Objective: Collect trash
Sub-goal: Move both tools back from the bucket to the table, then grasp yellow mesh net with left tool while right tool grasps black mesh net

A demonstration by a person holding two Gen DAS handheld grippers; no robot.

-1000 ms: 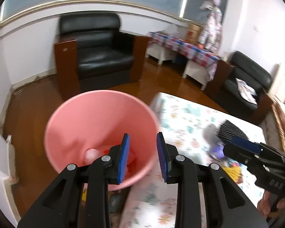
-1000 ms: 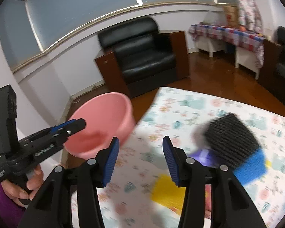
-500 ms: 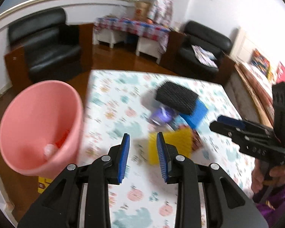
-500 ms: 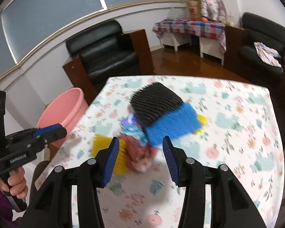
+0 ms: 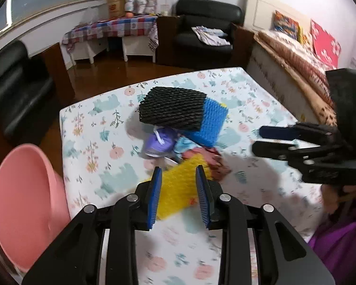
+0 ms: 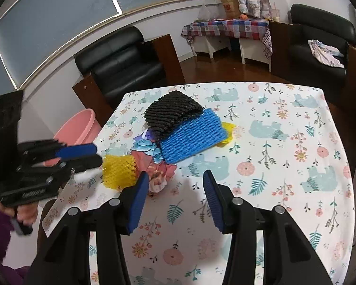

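Observation:
A trash pile lies on the floral tablecloth: a black foam net (image 5: 173,109) (image 6: 173,114) on top of a blue foam net (image 5: 211,123) (image 6: 192,137), a yellow foam net (image 5: 178,185) (image 6: 118,171), a purple wrapper (image 5: 159,142) and pinkish crumpled wrappers (image 6: 159,173). The pink bin (image 5: 23,201) (image 6: 76,133) stands off the table's left edge. My left gripper (image 5: 179,197) (image 6: 83,156) is open and empty, just above the yellow net. My right gripper (image 6: 175,201) (image 5: 275,140) is open and empty, near the pinkish wrappers.
The table (image 6: 284,166) has edges on all sides. Black armchairs (image 6: 123,64) (image 5: 201,28) stand beyond it, and a checked-cloth side table (image 6: 225,30) is at the back. A bed (image 5: 296,54) runs along the right wall.
Both grippers swung from the pink bin side toward the trash pile. The left gripper moved in over the yellow net; the right gripper now faces the pile's near side.

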